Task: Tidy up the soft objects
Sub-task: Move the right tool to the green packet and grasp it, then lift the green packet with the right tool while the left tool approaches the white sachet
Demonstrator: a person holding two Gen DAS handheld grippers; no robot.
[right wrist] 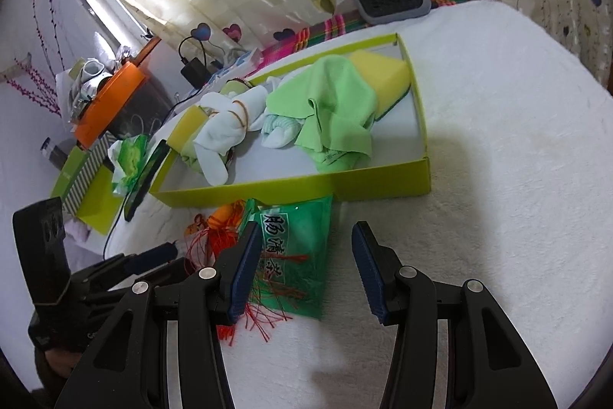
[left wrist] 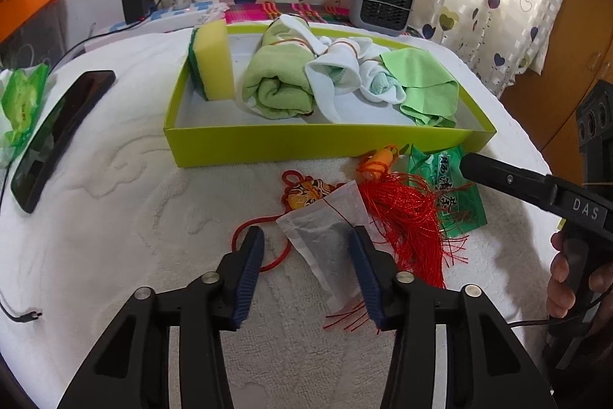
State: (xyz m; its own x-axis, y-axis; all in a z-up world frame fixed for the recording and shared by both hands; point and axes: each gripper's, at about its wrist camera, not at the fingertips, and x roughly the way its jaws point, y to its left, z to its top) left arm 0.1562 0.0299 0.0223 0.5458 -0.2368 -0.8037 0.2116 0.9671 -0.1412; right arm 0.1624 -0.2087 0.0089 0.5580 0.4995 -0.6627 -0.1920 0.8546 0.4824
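Your left claw (left wrist: 306,248) straddles the tea bag (left wrist: 325,232) in front of the green box (left wrist: 306,140), not yet clenched; your right claw (right wrist: 306,248), released, hovers over the green packet (right wrist: 295,248).

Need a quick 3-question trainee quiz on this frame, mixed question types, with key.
1. True or false: the tea bag lies between the open jaws of the left tool.
2. What stands upright at the left end of the green box, seen from the left wrist?
A. phone
B. sponge
C. heater
3. Fill in: the red tassel lies partly over the green ____, outside the box.

Key: 1 true; 2 B; 3 packet
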